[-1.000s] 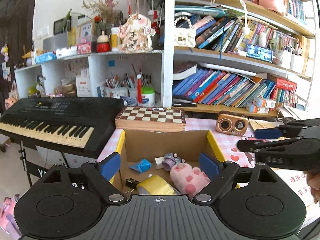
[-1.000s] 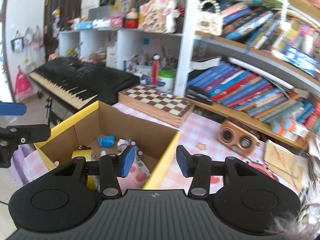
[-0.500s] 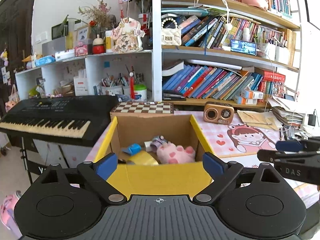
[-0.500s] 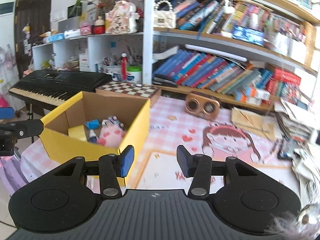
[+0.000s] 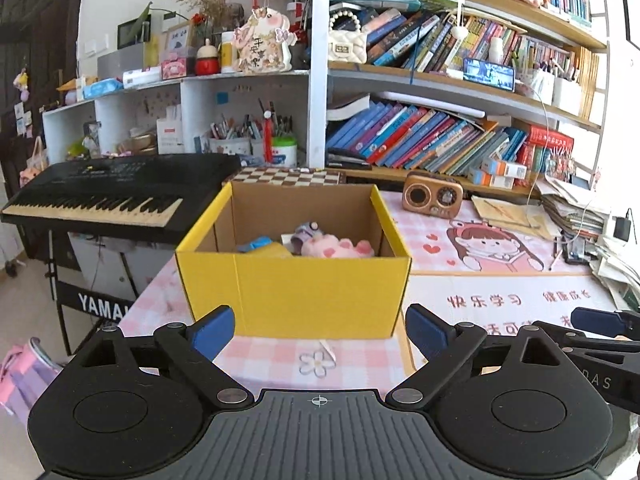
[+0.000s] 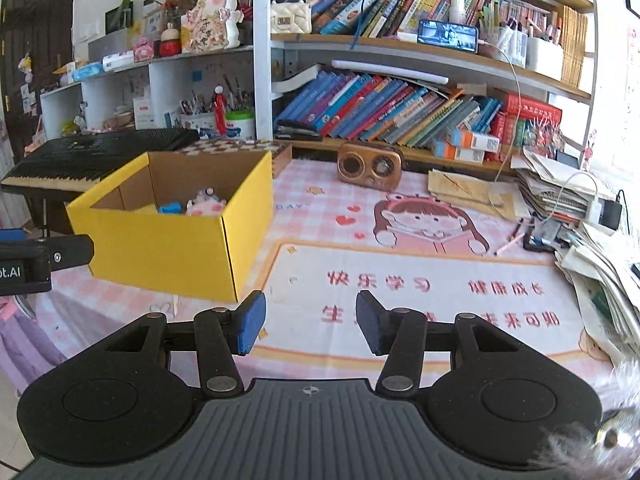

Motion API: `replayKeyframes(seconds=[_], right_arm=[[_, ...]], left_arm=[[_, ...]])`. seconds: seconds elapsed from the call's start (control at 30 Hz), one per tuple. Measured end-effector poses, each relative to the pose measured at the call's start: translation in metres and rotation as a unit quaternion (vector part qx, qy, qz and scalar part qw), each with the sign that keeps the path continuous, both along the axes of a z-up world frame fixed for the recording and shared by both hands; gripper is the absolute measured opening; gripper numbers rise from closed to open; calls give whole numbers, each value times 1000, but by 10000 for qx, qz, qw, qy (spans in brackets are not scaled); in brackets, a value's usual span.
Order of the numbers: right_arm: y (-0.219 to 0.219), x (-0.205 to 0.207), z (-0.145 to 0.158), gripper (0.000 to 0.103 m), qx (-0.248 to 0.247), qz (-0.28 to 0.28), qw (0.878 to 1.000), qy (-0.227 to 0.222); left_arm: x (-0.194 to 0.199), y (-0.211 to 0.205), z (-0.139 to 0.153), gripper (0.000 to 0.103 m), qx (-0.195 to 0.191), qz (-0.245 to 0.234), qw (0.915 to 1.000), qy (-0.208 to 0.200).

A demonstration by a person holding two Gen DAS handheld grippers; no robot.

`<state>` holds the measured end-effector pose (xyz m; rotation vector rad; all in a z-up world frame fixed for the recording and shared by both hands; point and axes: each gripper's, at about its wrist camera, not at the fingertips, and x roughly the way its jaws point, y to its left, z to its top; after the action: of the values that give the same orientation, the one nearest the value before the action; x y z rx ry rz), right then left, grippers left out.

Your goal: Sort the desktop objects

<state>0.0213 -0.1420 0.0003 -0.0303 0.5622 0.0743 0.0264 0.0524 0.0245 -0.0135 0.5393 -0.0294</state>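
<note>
We hold our left gripper (image 5: 320, 334) and right gripper (image 6: 310, 322), jaws apart and empty, before the yellow box (image 5: 294, 276) on the tabletop (image 6: 420, 280).

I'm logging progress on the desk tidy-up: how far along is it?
Done: a pink plush and a blue item lie in the yellow box. In hand: nothing; left gripper and right gripper are open and empty. Left: pens beside the paper stack.

1. One yellow box (image 5: 294, 280) is counted at 12 o'clock.
2. One pink plush (image 5: 336, 249) is seen inside.
3. One radio (image 6: 369, 166) is counted.
4. One keyboard (image 5: 108, 194) is counted at 10 o'clock.
</note>
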Motion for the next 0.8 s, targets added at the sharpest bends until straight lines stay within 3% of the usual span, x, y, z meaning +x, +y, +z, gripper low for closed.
replayKeyframes(seconds=[0.57, 0.8], right_arm=[[0, -36, -16, 56, 61, -184, 9997, 127], [-4, -41, -18, 66, 49, -342, 9993, 149]], left_arm=[[-31, -10, -19, 97, 271, 133, 9991, 299], [-31, -14, -22, 97, 230, 34, 9991, 342]])
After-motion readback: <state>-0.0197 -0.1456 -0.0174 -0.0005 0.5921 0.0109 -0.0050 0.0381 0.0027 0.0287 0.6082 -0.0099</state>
